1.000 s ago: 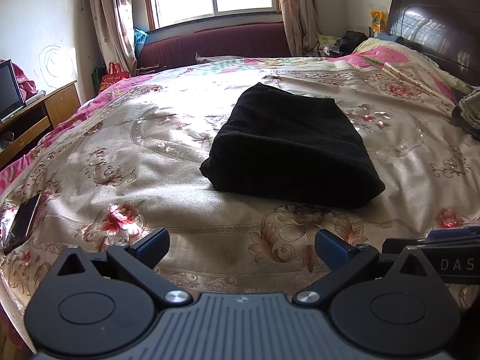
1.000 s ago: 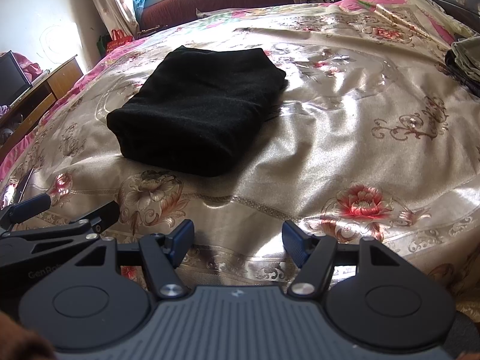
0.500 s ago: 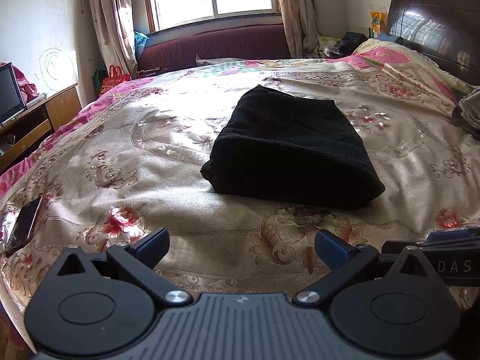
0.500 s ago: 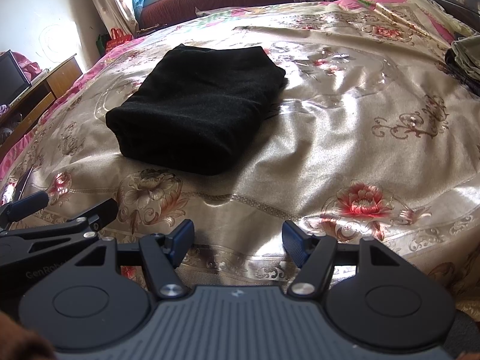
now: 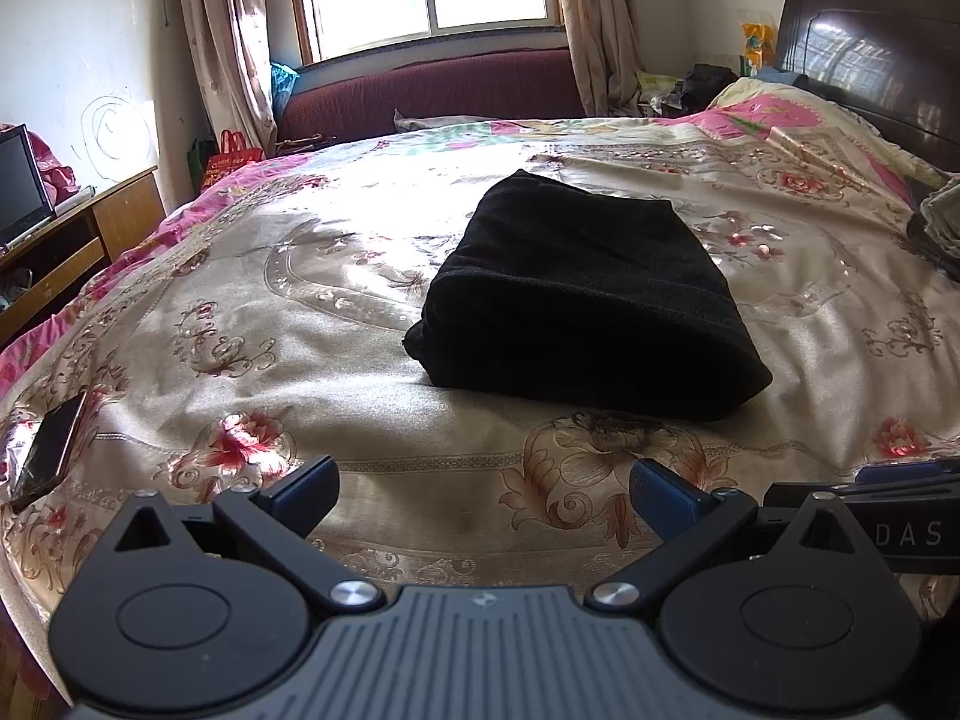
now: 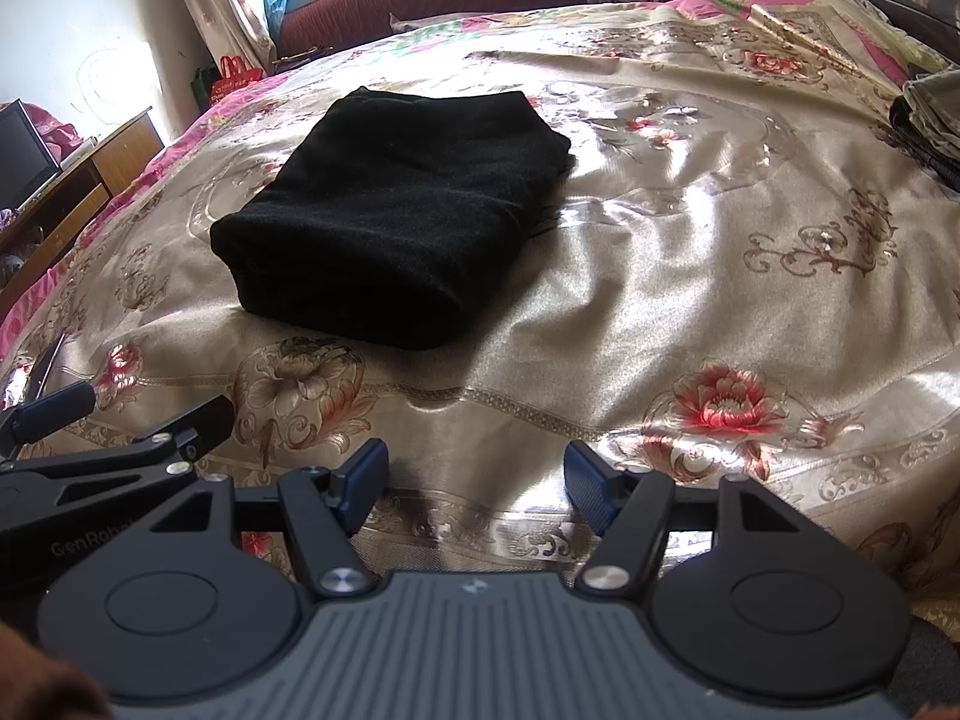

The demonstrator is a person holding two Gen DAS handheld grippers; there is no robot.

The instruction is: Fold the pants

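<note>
The black pants (image 5: 588, 294) lie folded into a thick rectangular bundle in the middle of the floral bedspread (image 5: 240, 300); the right wrist view shows the same pants (image 6: 396, 210) to the upper left. My left gripper (image 5: 483, 492) hovers open over the near edge of the bed, short of the bundle, with only bedspread between its fingers. My right gripper (image 6: 477, 483) is open too, beside the left one and holding nothing. The left gripper's fingers (image 6: 120, 426) show at the left edge of the right wrist view.
A phone (image 5: 51, 450) lies on the bed's near left corner. A wooden TV cabinet (image 5: 78, 240) stands left of the bed. A dark headboard (image 5: 870, 54) and a pile of clothes (image 6: 930, 120) are at the right. A maroon sofa (image 5: 432, 90) sits under the window.
</note>
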